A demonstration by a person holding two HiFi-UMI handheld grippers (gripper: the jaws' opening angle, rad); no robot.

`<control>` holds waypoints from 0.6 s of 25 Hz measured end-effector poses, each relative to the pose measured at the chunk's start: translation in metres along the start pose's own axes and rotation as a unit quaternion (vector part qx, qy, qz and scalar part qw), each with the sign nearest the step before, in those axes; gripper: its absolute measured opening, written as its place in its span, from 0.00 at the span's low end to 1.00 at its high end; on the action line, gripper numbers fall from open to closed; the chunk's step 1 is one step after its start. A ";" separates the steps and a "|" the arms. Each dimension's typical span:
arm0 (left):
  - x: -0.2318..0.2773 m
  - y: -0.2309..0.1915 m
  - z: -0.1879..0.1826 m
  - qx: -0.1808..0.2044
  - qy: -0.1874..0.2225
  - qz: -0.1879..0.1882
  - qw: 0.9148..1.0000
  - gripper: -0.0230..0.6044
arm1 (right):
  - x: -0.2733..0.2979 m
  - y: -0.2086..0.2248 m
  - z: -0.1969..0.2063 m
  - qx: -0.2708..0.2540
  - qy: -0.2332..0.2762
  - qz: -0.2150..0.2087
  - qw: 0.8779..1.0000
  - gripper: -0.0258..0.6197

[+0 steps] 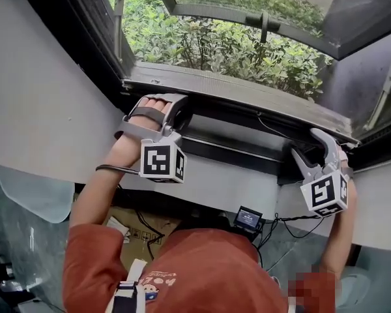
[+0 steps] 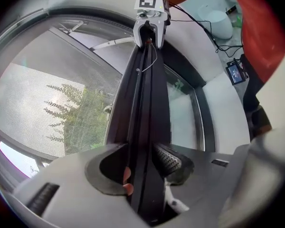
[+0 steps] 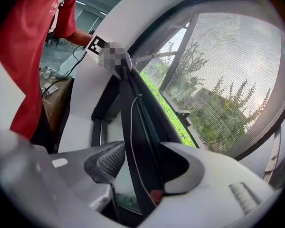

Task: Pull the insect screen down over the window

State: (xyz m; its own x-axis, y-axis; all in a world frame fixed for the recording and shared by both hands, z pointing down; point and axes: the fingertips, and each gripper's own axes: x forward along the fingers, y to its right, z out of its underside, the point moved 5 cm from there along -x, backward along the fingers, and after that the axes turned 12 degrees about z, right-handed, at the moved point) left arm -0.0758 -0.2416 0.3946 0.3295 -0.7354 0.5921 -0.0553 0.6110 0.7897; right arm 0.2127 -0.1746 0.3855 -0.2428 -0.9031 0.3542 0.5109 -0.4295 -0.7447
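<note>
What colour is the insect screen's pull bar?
Black; the pull bar shows best in the left gripper view.

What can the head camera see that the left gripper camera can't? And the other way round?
Only the head view: the left hand in its strap and the cardboard box on the floor.

Only the left gripper view: the mesh stretched wide with trees behind it, and the bar seen close up between the left gripper's jaws.

Both: the right gripper on the bar, the red shirt and the display.
</note>
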 end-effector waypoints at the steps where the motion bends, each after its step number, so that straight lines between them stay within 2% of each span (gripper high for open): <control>1: 0.000 0.000 -0.001 -0.002 0.002 0.001 1.000 0.29 | -0.001 0.000 0.000 0.001 0.000 0.002 1.000 0.41; 10: -0.002 0.001 0.001 -0.012 0.025 0.010 1.000 0.29 | -0.005 -0.005 0.000 0.006 -0.002 0.012 1.000 0.41; 15: -0.004 -0.003 0.000 -0.014 0.014 0.050 0.999 0.28 | -0.004 -0.003 -0.001 0.002 -0.004 0.009 1.000 0.41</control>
State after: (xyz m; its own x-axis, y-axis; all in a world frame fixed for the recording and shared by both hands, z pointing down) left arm -0.0771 -0.2410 0.3897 0.3496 -0.6620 0.6630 -0.0630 0.6894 0.7216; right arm 0.2111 -0.1699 0.3852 -0.2276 -0.9108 0.3444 0.5178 -0.4128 -0.7493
